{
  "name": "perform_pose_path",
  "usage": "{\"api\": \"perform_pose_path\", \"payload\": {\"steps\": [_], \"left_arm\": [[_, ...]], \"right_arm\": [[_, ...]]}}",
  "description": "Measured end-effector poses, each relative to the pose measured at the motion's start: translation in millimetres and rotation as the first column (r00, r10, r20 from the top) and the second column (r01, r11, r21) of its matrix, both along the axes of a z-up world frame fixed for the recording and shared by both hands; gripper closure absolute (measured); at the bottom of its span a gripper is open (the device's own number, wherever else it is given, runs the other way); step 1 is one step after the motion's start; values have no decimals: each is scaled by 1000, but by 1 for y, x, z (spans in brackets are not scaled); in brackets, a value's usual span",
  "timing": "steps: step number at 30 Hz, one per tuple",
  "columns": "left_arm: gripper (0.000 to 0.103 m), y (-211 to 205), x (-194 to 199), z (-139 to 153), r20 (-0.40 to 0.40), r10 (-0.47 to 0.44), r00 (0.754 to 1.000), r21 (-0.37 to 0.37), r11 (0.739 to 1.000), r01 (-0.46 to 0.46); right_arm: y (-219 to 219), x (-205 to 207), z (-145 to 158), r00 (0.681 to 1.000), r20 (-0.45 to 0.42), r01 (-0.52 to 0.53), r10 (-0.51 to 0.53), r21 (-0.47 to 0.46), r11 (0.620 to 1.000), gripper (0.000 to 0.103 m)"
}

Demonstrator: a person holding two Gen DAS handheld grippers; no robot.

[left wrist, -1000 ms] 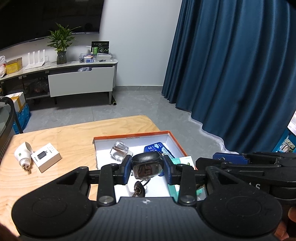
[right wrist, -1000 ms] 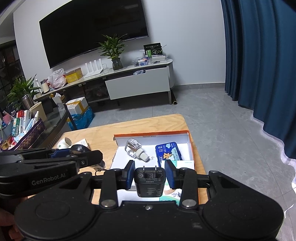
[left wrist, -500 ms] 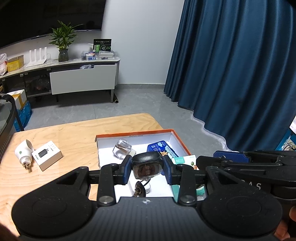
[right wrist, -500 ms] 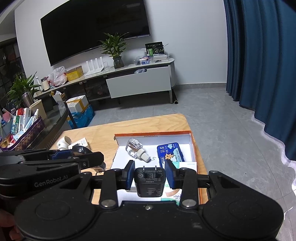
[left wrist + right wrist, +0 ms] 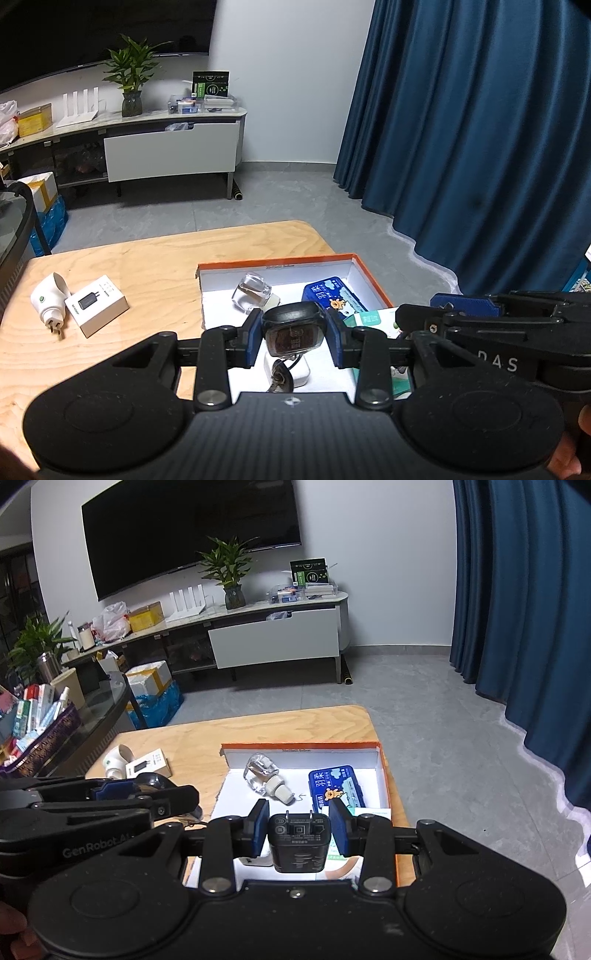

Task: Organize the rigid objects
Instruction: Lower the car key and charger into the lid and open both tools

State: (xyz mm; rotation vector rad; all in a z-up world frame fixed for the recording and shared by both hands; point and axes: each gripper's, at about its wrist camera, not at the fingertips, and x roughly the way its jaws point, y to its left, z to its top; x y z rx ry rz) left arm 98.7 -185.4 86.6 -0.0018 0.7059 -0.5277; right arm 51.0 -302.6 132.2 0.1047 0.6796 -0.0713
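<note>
Currently I log: left tongs (image 5: 293,338) clamped on a key fob (image 5: 293,332), right tongs (image 5: 300,829) clamped on a black charger (image 5: 299,843), both low centre, over the orange-rimmed box (image 5: 380,760) on the worktop (image 5: 147,266).

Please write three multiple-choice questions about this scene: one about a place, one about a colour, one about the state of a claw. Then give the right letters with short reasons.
1. Where is the clear bottle?
A. inside the box
B. on the floor
C. on the TV stand

2. What colour is the box rim?
A. green
B. orange
C. purple

3. What does the right claw hold?
A. nothing
B. a spoon
C. a black charger

Answers:
1. A: the clear bottle lies inside the box.
2. B: its rim is orange.
3. C: the right claw is shut on the black charger.
</note>
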Motion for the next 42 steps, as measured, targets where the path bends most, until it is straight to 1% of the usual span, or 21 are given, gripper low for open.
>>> {"api": "perform_pose_path", "payload": {"steps": [6, 13, 21, 24, 30, 35, 42], "left_arm": [[66, -1, 6, -3, -9, 7, 1000, 7, 1000, -7], [66, -4, 13, -7, -15, 7, 1000, 8, 1000, -7], [66, -9, 31, -5, -15, 7, 1000, 0, 1000, -7], [66, -12, 39, -5, -15, 7, 1000, -5, 1000, -7], [66, -15, 57, -2, -26, 2, 1000, -28, 1000, -3], [66, -20, 65, 3, -23, -4, 1000, -44, 999, 3], [66, -28, 73, 2, -22, -15, 1000, -35, 999, 14]], "right_arm": [[1, 16, -2, 1000, -19, -3, 2, -36, 999, 59], [-2, 35, -6, 999, -37, -6, 4, -47, 999, 59], [-11, 56, -9, 999, -53, -4, 2, -35, 999, 59], [-14, 65, -7, 999, -54, 0, -2, -42, 999, 59], [-24, 82, -2, 999, -51, 12, -14, -24, 1000, 59], [-31, 90, -1, 999, -50, 19, -19, -11, 1000, 59], [-39, 96, -4, 998, -66, 25, -25, 9, 1000, 59]]}}
